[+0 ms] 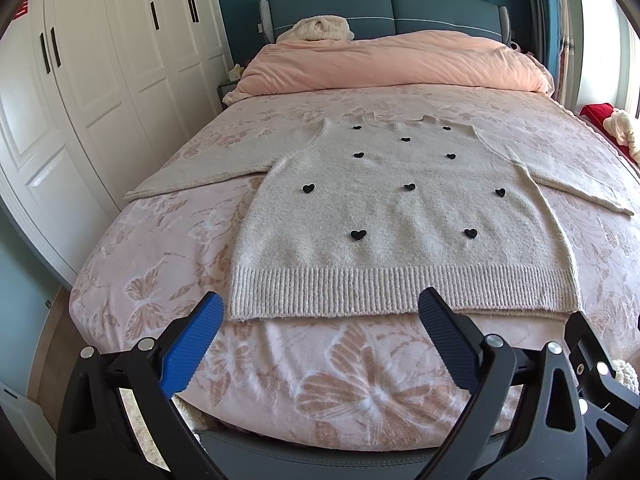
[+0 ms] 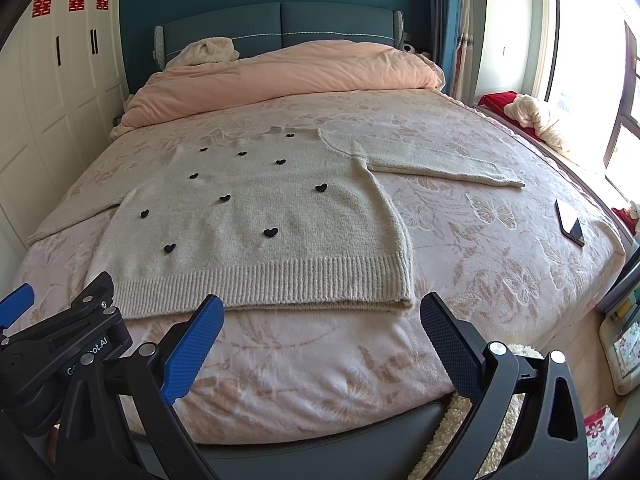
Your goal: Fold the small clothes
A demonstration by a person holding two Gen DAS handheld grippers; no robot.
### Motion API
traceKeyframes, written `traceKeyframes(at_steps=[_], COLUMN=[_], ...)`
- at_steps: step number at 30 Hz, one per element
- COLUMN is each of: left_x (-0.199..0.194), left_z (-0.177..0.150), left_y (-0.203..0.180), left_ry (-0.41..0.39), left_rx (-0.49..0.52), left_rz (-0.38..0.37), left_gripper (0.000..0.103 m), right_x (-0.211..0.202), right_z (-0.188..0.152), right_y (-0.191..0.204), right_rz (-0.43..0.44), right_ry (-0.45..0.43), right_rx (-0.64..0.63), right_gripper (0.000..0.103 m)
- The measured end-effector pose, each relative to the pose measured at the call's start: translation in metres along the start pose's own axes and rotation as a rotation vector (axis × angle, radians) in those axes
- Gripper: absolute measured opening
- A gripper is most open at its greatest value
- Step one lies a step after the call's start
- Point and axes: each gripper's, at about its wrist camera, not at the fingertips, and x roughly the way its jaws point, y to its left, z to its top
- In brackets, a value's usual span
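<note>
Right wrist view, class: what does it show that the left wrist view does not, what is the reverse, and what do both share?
Only the right wrist view shows the dark flat phone lying on the bedspread, the bright window, and the open left gripper at the edge. Only the left wrist view shows the white wardrobe doors' black handles up close. Both share the cream knitted sweater with black hearts spread flat on the pink butterfly bedspread, the peach duvet, and the open right gripper holding nothing.
</note>
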Motion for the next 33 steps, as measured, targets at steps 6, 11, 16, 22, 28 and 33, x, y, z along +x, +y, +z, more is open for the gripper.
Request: traceKeyframes(at_steps=[6, 11, 16, 22, 28, 33], left_x=[0.0003, 0.0009, 0.0017, 0.0024, 0.0027, 0.0028], left_z=[-0.0003, -0.0004, -0.0017, -0.0027, -0.0028, -0.0027], left_y=[-0.0004, 0.0002, 0.0019, 0.0008, 0.0013, 0.0019], left_ry=[0.001, 0.002, 0.002, 0.000, 0.002, 0.000], left_rx=[0.000, -0.001, -0.003, -0.003, -0.005, -0.002], left_rz=[0.002, 0.002, 0.007, 0.010, 0.010, 0.010], left_gripper=[0.095, 0.095, 0.095, 0.095, 0.095, 0.095], right_x=[0.0000, -0.0002, -0.0001, -0.0001, -0.0001, -0.0004], right_z=[-0.0005, -0.0006, -0.0006, -0.0005, -0.0003, -0.0003], right_y=[-0.0007, -0.0013, -0.0008, -0.0006, -0.0007, -0.0008], right_rz=[0.001, 0.001, 0.001, 0.001, 0.001, 0.001], right_ry=[0.002, 0.001, 0.002, 0.002, 0.001, 0.002], right_rx=[0.002, 0.003, 0.002, 0.002, 0.001, 0.003], right_gripper=[0.098, 0.098, 0.098, 0.098, 0.098, 0.098])
